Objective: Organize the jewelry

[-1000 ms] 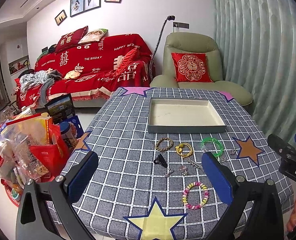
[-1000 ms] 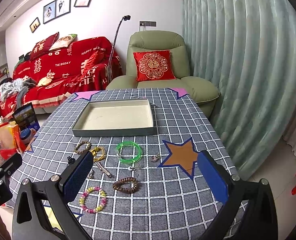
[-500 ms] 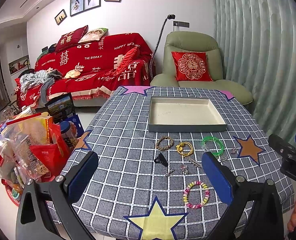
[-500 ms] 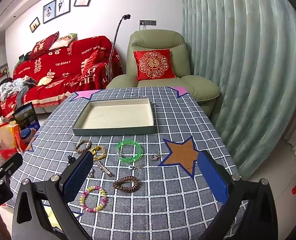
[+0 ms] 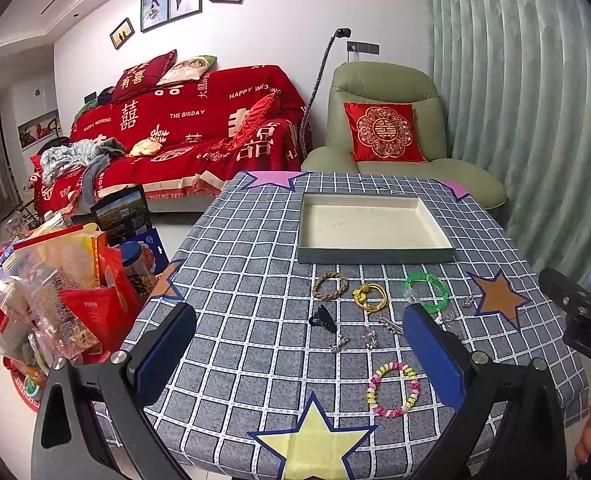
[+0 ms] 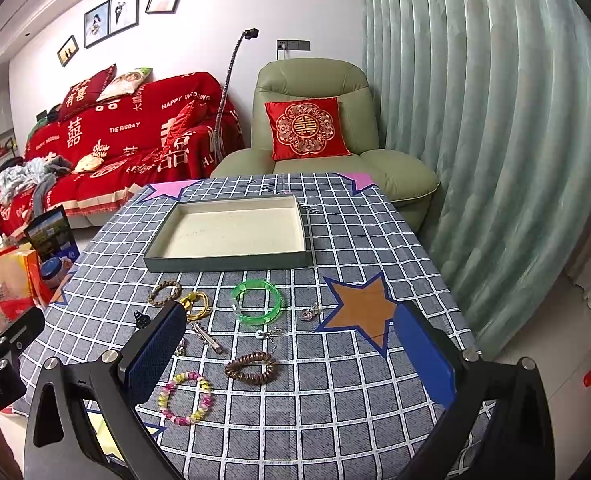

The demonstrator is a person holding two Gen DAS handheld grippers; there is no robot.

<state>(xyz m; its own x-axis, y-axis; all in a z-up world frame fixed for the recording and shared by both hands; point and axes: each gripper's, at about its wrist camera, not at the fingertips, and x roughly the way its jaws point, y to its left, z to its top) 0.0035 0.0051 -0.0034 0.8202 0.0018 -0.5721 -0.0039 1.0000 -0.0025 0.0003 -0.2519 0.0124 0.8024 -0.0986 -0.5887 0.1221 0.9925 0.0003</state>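
left gripper [image 5: 299,344] wide open, holding nothing | right gripper [image 6: 291,340] wide open, holding nothing | tray [image 6: 231,261] at 12 o'clock of bangle [image 6: 256,301]

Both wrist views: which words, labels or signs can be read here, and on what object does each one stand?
"HAPPY WEDDING": red sofa cover.
"THE BIGDAY": same cover.
"囍": same cover, and the red cushion on the green armchair.
"有喜": red pillow on the sofa back.
"DA", cut off at the frame edge: right gripper's body, seen in the left wrist view.
Snack bags and the tray: print too small to read.
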